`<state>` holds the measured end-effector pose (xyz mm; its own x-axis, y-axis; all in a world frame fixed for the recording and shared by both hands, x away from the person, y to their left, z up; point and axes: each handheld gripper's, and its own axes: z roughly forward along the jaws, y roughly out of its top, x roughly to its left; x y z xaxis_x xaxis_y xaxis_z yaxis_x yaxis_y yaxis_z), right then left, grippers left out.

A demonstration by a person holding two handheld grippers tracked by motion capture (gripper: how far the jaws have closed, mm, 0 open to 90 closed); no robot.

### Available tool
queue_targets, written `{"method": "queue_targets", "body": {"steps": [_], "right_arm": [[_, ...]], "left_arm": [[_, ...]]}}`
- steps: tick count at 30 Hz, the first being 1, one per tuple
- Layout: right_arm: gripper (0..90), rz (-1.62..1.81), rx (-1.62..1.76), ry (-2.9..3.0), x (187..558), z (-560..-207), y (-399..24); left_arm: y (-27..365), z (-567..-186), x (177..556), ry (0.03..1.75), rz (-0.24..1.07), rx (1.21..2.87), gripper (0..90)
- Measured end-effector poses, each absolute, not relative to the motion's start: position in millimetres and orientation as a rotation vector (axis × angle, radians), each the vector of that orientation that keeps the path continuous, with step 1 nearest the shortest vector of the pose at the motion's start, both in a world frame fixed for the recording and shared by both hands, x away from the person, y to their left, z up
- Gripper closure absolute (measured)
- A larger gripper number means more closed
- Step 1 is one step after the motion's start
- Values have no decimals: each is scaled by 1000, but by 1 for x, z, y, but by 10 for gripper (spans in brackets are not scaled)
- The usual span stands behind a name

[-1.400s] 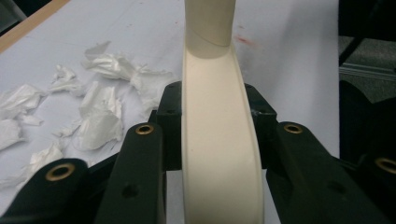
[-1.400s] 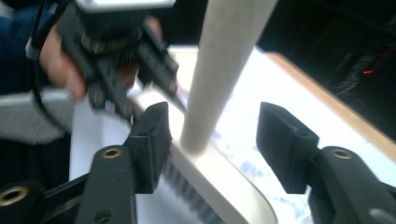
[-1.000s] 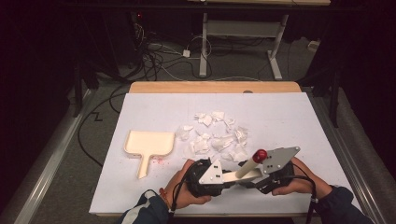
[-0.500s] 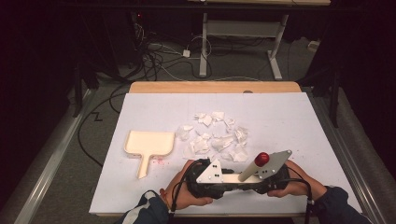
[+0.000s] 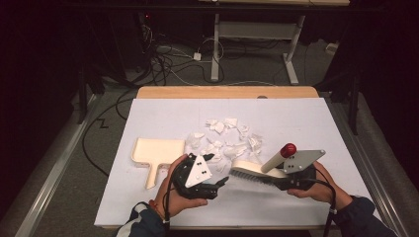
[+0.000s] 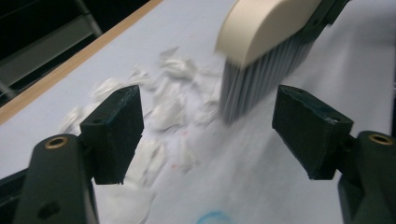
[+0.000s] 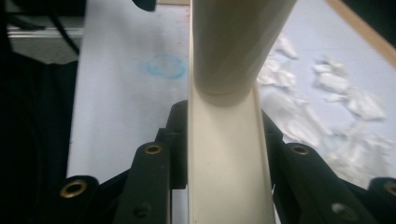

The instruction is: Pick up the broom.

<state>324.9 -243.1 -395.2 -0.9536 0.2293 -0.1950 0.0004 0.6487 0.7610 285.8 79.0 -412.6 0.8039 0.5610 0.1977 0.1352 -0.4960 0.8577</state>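
My right claw [image 5: 276, 181] grips the brush [image 5: 254, 171] by its cream back, bristles on the desk [image 5: 321, 123] just beside the paper scraps [image 5: 225, 136]. My left claw [image 5: 220, 183] has just been opening and holds nothing, near the dustpan [image 5: 155, 152].

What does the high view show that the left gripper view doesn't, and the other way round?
High view: the cream dustpan and the red-knobbed handle. Left gripper view: a faint blue ring mark on the sheet, and the grey bristles strand by strand. Both: the brush and the scattered paper scraps on the white sheet.
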Motion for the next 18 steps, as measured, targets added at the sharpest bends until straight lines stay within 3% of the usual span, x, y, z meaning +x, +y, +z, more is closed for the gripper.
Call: {"method": "queue_targets", "body": {"steps": [9,18], "right_arm": [[679,1194,385,2463,333,-388,-274],[679,1157,525,2392,338,-387,-294]], "left_arm": [[121,-430,281,658,697,2051,222],[144,-444,277,770,732,2054,213]]}}
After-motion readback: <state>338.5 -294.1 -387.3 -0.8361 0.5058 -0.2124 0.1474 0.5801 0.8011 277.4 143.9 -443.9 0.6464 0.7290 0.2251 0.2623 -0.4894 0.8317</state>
